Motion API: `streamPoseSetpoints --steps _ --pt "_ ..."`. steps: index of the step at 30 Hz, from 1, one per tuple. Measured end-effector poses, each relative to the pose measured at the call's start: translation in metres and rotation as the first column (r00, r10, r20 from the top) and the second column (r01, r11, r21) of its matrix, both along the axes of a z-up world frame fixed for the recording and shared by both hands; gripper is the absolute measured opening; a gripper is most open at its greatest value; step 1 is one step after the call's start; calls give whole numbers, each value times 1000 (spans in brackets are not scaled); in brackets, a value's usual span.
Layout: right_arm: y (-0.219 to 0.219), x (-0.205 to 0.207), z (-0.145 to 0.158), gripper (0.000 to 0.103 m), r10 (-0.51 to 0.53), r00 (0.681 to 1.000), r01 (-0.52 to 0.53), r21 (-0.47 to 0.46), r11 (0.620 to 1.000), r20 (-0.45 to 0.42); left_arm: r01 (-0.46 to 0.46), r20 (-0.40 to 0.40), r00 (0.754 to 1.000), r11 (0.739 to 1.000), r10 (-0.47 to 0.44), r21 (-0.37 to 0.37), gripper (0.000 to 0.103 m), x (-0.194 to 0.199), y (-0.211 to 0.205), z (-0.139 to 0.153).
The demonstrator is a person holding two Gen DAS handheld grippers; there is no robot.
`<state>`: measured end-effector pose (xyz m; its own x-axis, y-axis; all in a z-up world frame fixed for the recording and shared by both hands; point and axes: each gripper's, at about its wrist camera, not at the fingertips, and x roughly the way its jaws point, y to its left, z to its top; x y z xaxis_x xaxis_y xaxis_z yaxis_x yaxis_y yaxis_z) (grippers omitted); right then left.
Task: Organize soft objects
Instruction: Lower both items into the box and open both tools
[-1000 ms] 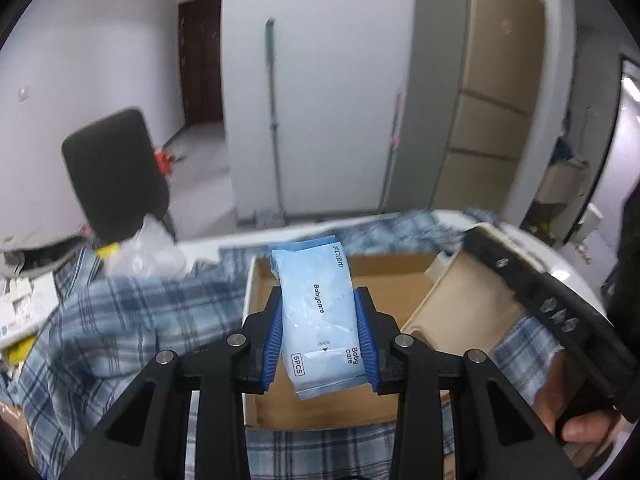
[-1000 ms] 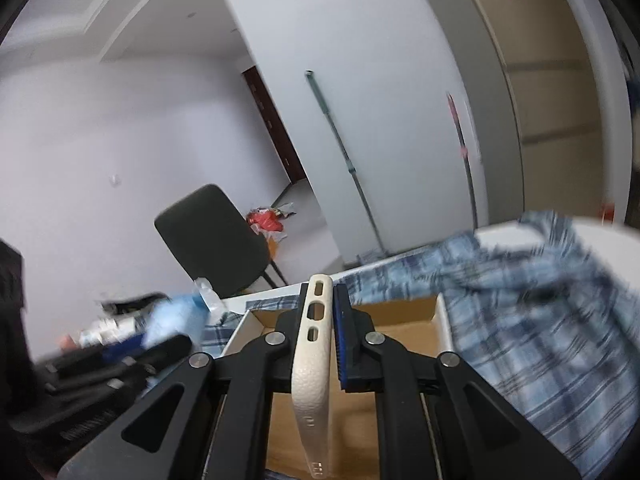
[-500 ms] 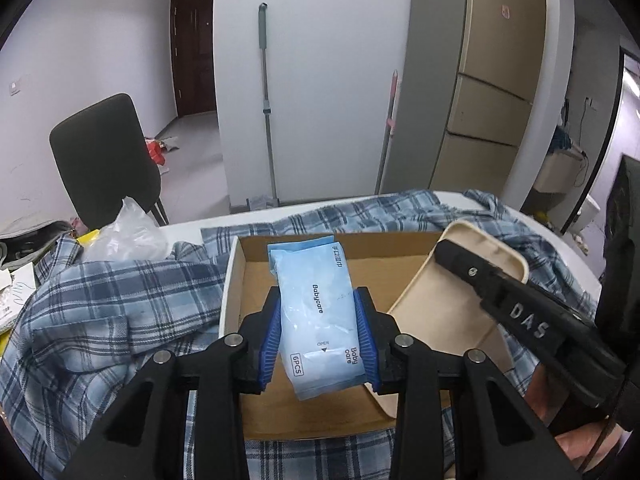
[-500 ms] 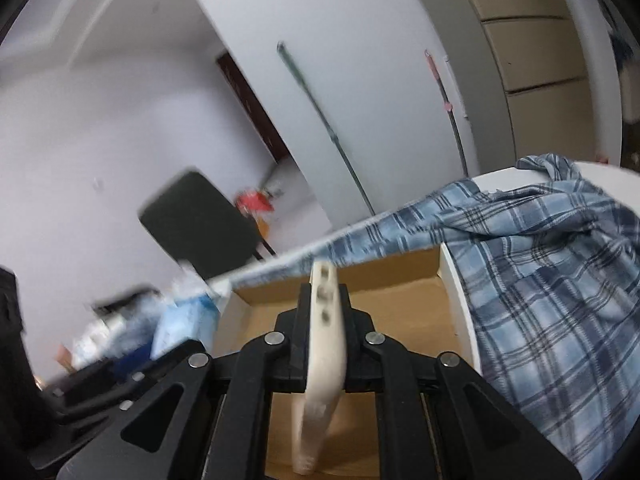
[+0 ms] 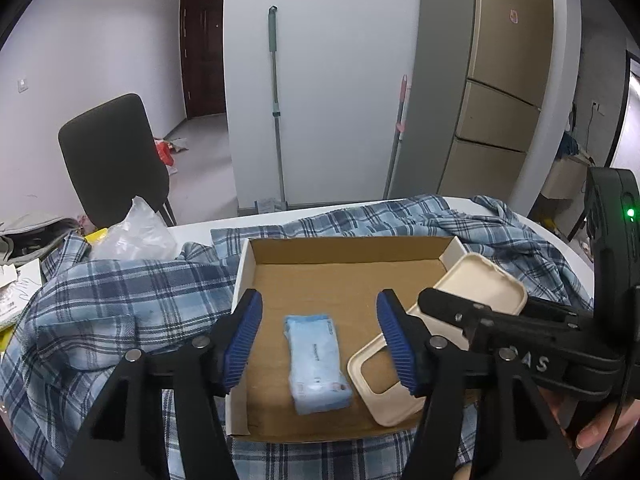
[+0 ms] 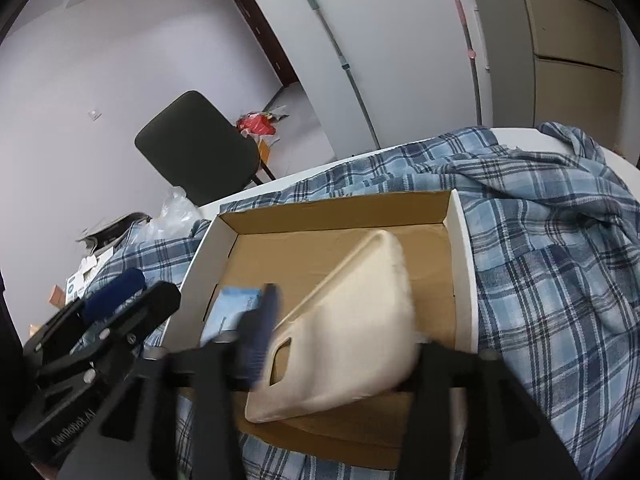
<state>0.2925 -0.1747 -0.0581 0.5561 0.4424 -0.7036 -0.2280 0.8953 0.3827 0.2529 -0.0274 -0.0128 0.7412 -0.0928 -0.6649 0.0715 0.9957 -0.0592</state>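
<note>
Pale blue tissue pack (image 5: 317, 364), printed face up, lying flat on the cardboard box (image 5: 348, 280) floor, below and between the parted left jaws, touching neither. Cream phone case (image 6: 340, 332), camera cutout nearest, tilted in the box between the opening right jaws, blurred.

Lighting: dim, cool, even indoor; soft shadows. Fisheye bending with black vignette at all corners. Left wrist view sharp. Right wrist view: motion blur from 6 to 8 o'clock.
</note>
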Motion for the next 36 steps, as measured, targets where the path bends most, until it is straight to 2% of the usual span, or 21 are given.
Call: streamPoseSetpoints --steps 3,7,12,14,15,18,22,26,29,32,36 --pt "2 -4 6 55 1 1000 0 -24 1000 23 -8 14 1000 1000 8 -4 69 -2 3 4" --pt "4 -7 17 61 -15 998 22 -104 994 69 -28 72 997 999 25 43 69 -8 8 21" --pt "7 -10 30 62 40 998 -33 -130 991 52 -59 132 990 998 58 2 69 -19 24 45" --pt "10 -12 34 73 70 996 -61 -156 986 52 -59 139 989 998 58 4 69 -22 25 50" --pt "14 -13 34 75 87 995 -77 -185 980 46 -59 142 988 998 58 3 69 -23 24 52" --pt "19 -14 30 76 84 995 -72 -216 974 47 -51 144 988 999 52 -8 69 -25 23 54" --pt "24 -8 14 76 82 997 -80 -231 970 -3 -44 148 988 999 43 3 69 -25 19 55" --pt "32 -6 2 76 85 996 -88 -296 951 -25 -40 148 988 999 39 0 69 -26 18 56" --pt "34 -10 2 76 69 998 -65 -328 942 3 -41 152 988 999 40 2 69 -27 18 57" --pt "32 -15 13 77 32 997 -2 -370 929 73 -43 161 986 999 41 11 69 -29 18 60" --pt "26 -18 26 79 7 994 34 -363 931 112 -57 187 981 998 52 21 69 -33 20 66"
